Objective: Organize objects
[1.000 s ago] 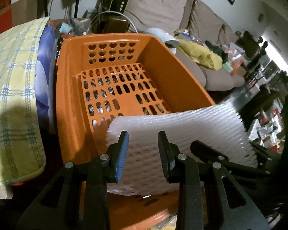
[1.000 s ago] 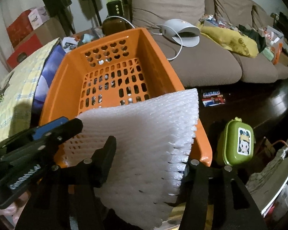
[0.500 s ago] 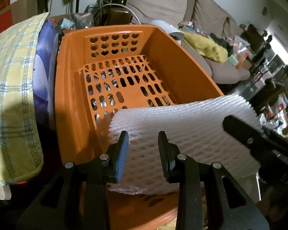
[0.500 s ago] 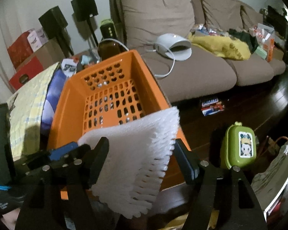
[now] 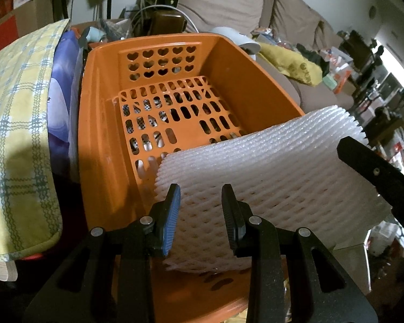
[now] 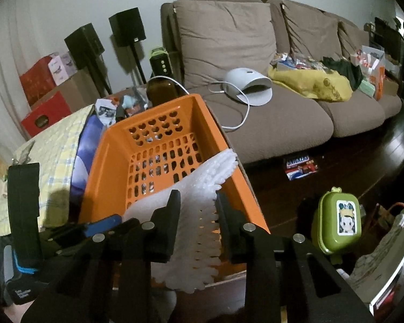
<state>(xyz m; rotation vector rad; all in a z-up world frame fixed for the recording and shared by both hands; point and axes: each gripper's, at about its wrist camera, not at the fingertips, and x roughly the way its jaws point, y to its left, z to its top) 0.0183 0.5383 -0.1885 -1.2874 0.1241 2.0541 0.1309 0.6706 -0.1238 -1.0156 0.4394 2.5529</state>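
A white foam net sheet (image 5: 269,172) stands on edge across the near end of an orange perforated basket (image 5: 102,134). My left gripper (image 5: 200,215) has the sheet's near left edge between its fingers, which press on it. In the right wrist view the sheet (image 6: 199,193) leans on the basket's right wall (image 6: 237,188). My right gripper (image 6: 198,220) has narrowed around the sheet's right edge and looks closed on it. One black finger of the right gripper (image 5: 374,172) shows at the sheet's right end in the left wrist view.
A yellow plaid cloth (image 5: 16,140) over a blue item lies left of the basket. A brown sofa (image 6: 269,107) holds a white device (image 6: 249,84) and yellow fabric. A green case (image 6: 336,223) and a Snickers pack (image 6: 300,165) lie on the dark floor at right.
My right gripper pulled back and up, then its wide-open fingers closed in on the sheet's right edge. The sheet tipped lower into the basket. My left gripper kept its hold.
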